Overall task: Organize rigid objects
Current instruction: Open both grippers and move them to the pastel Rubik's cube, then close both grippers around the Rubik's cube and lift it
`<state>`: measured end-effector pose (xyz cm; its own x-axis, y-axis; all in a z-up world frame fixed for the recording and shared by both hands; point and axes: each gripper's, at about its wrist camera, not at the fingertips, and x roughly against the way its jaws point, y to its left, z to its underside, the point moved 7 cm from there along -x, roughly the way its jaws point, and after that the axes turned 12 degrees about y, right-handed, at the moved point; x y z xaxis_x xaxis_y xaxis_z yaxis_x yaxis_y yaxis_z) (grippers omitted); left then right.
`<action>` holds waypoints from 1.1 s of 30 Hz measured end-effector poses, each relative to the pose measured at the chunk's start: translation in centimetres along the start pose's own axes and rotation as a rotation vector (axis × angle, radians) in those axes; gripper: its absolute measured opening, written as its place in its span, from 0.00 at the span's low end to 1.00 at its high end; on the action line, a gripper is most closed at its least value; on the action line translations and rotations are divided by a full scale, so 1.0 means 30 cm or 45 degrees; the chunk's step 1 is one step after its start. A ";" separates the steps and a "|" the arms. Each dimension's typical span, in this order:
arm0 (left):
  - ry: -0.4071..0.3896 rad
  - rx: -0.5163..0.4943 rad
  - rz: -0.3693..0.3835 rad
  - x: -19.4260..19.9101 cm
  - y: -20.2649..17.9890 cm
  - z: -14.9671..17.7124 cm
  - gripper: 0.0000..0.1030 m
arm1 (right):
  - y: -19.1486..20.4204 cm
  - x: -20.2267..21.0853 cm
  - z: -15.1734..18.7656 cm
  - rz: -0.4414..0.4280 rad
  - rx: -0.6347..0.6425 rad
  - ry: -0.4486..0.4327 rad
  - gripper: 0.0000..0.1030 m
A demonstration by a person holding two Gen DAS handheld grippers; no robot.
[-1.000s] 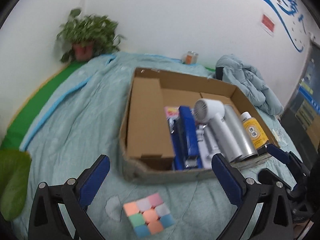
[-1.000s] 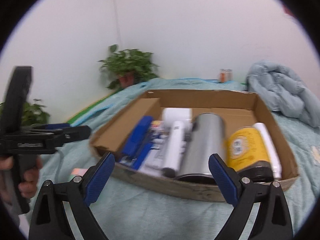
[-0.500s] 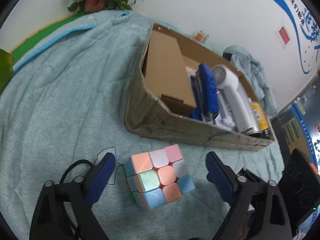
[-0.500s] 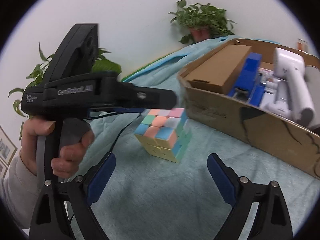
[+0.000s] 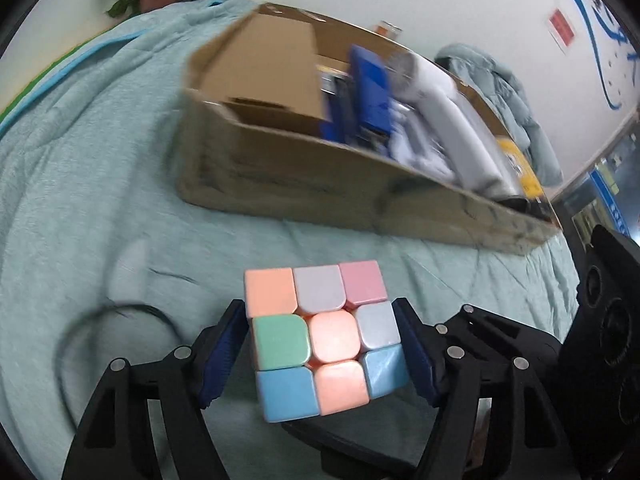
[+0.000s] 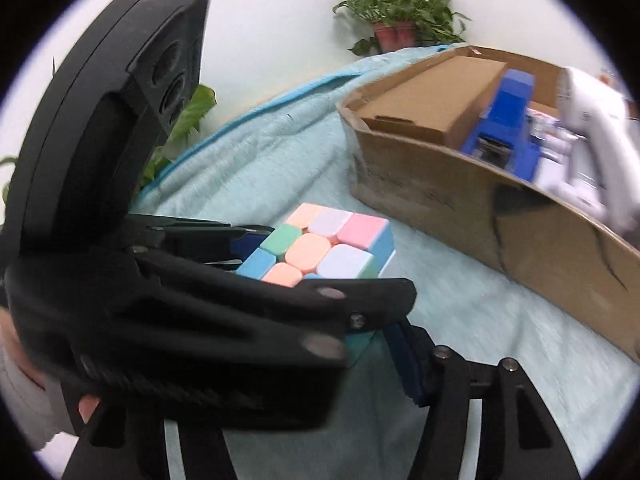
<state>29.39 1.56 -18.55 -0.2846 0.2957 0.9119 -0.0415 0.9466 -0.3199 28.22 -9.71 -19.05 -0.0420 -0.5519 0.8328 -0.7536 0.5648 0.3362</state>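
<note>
We find the pastel puzzle cube (image 5: 325,339) resting on the teal blanket (image 5: 100,184), just in front of the long near wall of the cardboard box (image 5: 320,184) and apart from it. Its top face shows peach, lilac, pink, green and blue tiles.

The left gripper (image 5: 322,354) straddles the cube: one blue pad (image 5: 224,354) stands at the cube's left face and the other at its right face. Its jaws are closing with the cube between them, and the pads look to be at the cube's sides, though we cannot tell whether they press yet.

The right gripper (image 6: 360,344) sits on the side of the cube away from the box, low and close to it. Only one of its blue pads (image 6: 406,364) shows, just beside the cube's lower corner; the other is hidden behind the black body of the left gripper. Its jaws are closing too, and we cannot tell whether the cube lies between them or whether they touch it.

A hand (image 6: 24,376) grips the left tool's handle, on the far side of the cube from the box.

Inside the box lie a brown carton (image 5: 268,68), a blue stapler-like item (image 6: 506,120), a white handheld device (image 5: 452,120) and a yellow container (image 5: 520,168). Beyond the box, a potted plant (image 6: 396,20) stands by the wall and a pale jacket (image 5: 504,92) lies crumpled.
</note>
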 end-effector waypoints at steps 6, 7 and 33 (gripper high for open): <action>0.036 -0.065 0.068 -0.032 -0.184 0.068 0.67 | -0.042 0.088 0.133 0.048 -0.104 -0.032 0.58; 0.052 -0.075 0.098 -0.038 -0.217 0.081 0.67 | -0.051 0.103 0.148 0.055 -0.126 -0.038 0.58; 0.155 -0.151 0.437 -0.005 -0.415 0.250 0.67 | -0.089 0.219 0.403 0.165 -0.231 -0.048 0.59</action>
<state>22.78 -11.25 -16.63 -0.1468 0.6045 0.7830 0.1495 0.7960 -0.5865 22.03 -22.26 -19.80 -0.1577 -0.4880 0.8585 -0.6103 0.7316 0.3037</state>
